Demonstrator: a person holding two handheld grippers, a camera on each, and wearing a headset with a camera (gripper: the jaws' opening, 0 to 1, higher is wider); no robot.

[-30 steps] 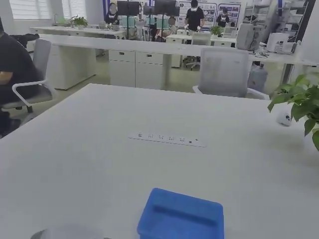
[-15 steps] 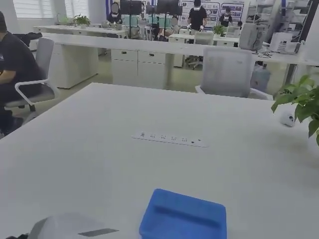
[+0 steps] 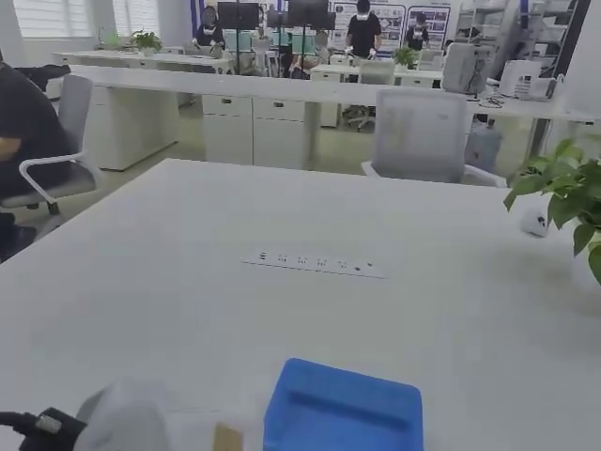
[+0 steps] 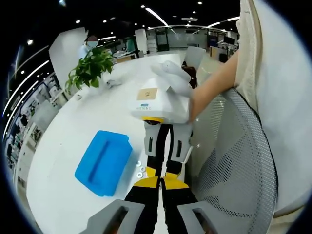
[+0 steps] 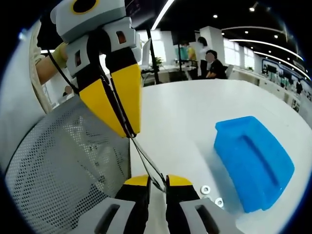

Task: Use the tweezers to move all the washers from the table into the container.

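Metal tweezers [image 5: 143, 159] span L hand-held gripper [image 5: 128, 132] to R hand-held gripper [image 5: 158, 184].

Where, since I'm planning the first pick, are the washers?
In the right gripper view two washers lie on the white table beside the blue container, just right of the right gripper.
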